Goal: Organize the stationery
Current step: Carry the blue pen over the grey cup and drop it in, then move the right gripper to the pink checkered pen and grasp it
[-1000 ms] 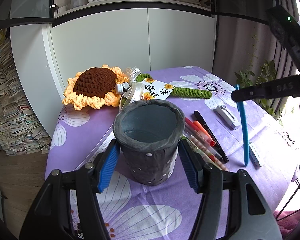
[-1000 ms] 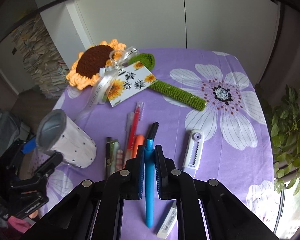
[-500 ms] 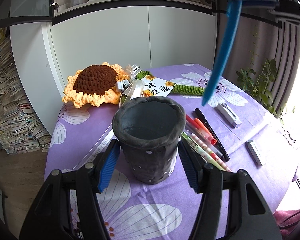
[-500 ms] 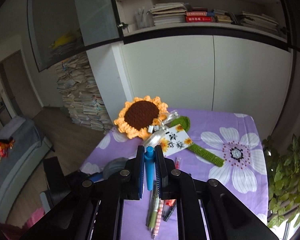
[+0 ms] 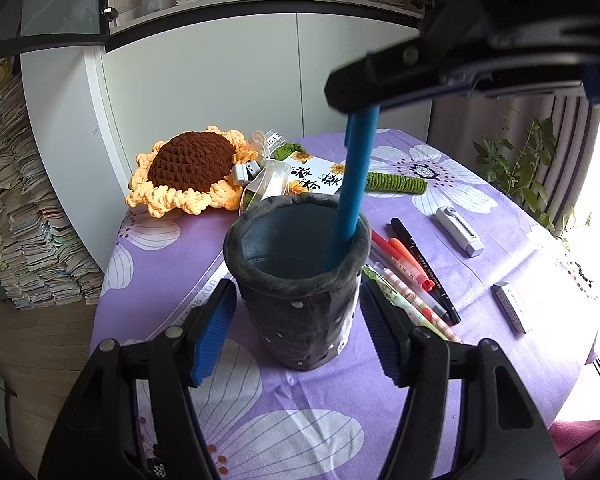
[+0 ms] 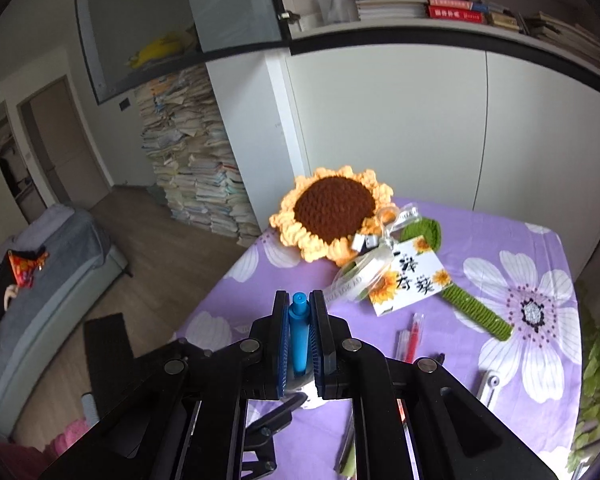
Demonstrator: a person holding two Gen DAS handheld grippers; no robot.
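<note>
Purple flowered cloth covers the table (image 5: 480, 240). On it the grey pen holder (image 5: 300, 280) stands between the left claw's (image 5: 296, 320) just-loosened, spread pads. The right claw (image 6: 300, 336) pinches a blue pen (image 5: 352, 184), tip inside the holder.

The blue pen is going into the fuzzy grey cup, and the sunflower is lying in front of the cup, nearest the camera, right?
Not quite. The blue pen is going into the fuzzy grey cup, but the sunflower lies behind the cup, farther from the camera. The left wrist view shows it.
</note>
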